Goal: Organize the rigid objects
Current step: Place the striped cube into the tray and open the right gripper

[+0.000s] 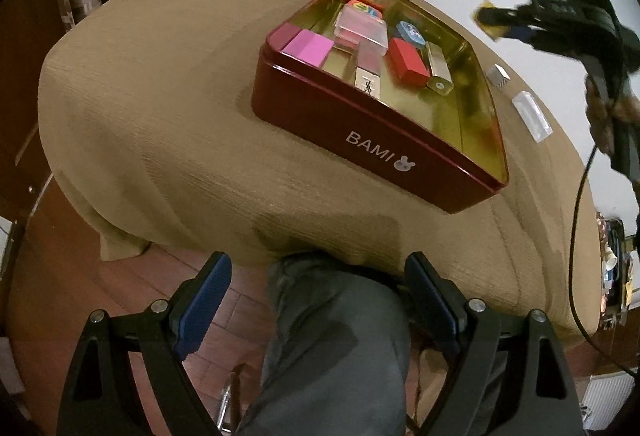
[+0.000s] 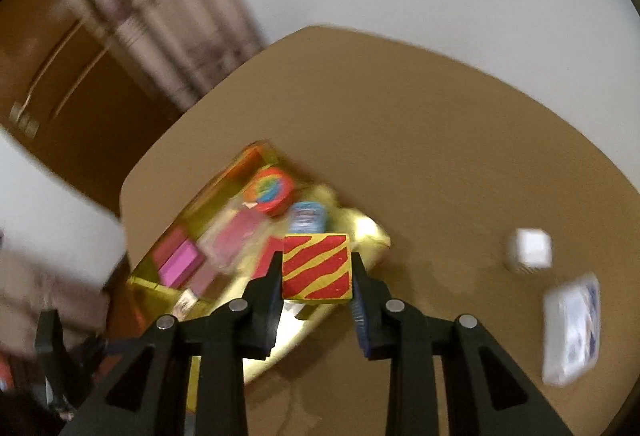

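Observation:
A dark red tin point(image 1: 360, 132) marked BAMI, gold inside, sits on the tan-covered table point(image 1: 160, 116). It holds a pink block point(image 1: 308, 48), a red block point(image 1: 408, 62), a clear case point(image 1: 362, 30) and other small pieces. My right gripper point(image 2: 316, 268) is shut on a yellow block with red stripes point(image 2: 316, 266), held above the tin's point(image 2: 360, 240) right side. It shows in the left wrist view point(image 1: 504, 22) high at the right. My left gripper point(image 1: 318, 300) is open and empty, below the table's near edge.
A small white cube point(image 2: 530, 248) point(image 1: 498, 76) and a clear white case point(image 2: 572, 332) point(image 1: 532, 114) lie on the table right of the tin. A person's knee in grey trousers point(image 1: 336, 348) is between my left fingers. Curtains and a wooden floor lie beyond.

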The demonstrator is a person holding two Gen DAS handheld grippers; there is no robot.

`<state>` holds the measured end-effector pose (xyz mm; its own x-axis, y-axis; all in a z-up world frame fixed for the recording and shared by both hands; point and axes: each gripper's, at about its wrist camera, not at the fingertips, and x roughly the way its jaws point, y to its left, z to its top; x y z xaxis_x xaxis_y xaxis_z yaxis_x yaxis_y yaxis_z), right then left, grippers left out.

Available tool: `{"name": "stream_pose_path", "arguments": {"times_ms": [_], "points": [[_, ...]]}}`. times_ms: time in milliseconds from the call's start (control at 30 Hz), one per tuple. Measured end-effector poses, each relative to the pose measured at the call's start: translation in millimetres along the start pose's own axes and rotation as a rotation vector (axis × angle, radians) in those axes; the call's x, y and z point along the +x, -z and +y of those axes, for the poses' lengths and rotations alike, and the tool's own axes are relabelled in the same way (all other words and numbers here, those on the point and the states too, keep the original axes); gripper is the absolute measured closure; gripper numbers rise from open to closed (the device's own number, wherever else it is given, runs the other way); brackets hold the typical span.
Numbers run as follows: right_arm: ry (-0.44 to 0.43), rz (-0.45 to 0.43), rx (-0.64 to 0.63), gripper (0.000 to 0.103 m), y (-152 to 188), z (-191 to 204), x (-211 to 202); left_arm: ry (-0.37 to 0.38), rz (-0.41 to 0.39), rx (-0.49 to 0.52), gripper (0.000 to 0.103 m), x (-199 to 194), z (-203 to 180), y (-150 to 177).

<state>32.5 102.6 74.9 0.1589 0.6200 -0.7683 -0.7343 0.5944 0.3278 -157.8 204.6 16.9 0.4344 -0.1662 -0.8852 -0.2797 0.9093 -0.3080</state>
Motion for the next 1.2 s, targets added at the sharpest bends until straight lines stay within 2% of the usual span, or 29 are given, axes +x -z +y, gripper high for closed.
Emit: {"name": "stream_pose_path", "arguments": {"times_ms": [167, 267, 367, 533, 700, 800, 900, 1033, 1133, 1200], "points": [[0.05, 0.116, -0.097, 0.073, -15.0, 15.2, 39.9, 0.011, 0.012, -0.024, 0.017, 3.1, 5.2, -1.8], [0.105, 0.152, -0.124, 0.073, -8.5, 6.9, 45.2, 0.019, 0.03, -0.041, 0.017, 8.0, 8.6, -1.9], [0.176, 0.178, -0.132, 0.073, -6.6, -0.1, 54.5, 0.025, 0.055, -0.057, 0.017, 14.3, 12.8, -1.8], [0.244, 0.193, -0.135, 0.073, -11.7, 2.5, 68.6, 0.032, 0.079, -0.085, 0.017, 19.9, 18.5, -2.0], [0.278, 0.19, -0.084, 0.073, -20.9, 5.5, 76.7, 0.043, 0.083, -0.103, 0.017, 18.1, 24.2, -4.4], [0.294, 0.159, -0.058, 0.069, -23.2, -1.3, 67.8, 0.048, 0.084, -0.104, 0.017, 17.1, 25.5, -4.9], [0.271, 0.108, -0.016, 0.069, -23.4, -8.4, 48.7, 0.047, 0.091, -0.101, 0.017, 19.0, 23.7, -3.7], [0.162, -0.042, 0.061, 0.067, -10.4, -18.2, 2.5, 0.054, 0.079, -0.099, 0.017, 12.9, 22.9, -4.9], [0.11, -0.179, 0.127, 0.059, 20.8, -31.9, -38.1, 0.053, 0.039, -0.075, 0.017, 0.1, 17.1, -5.7], [0.134, -0.252, 0.183, 0.053, 54.0, -45.4, -60.6, 0.041, 0.006, -0.045, 0.017, -9.2, 9.1, -6.6]]}}
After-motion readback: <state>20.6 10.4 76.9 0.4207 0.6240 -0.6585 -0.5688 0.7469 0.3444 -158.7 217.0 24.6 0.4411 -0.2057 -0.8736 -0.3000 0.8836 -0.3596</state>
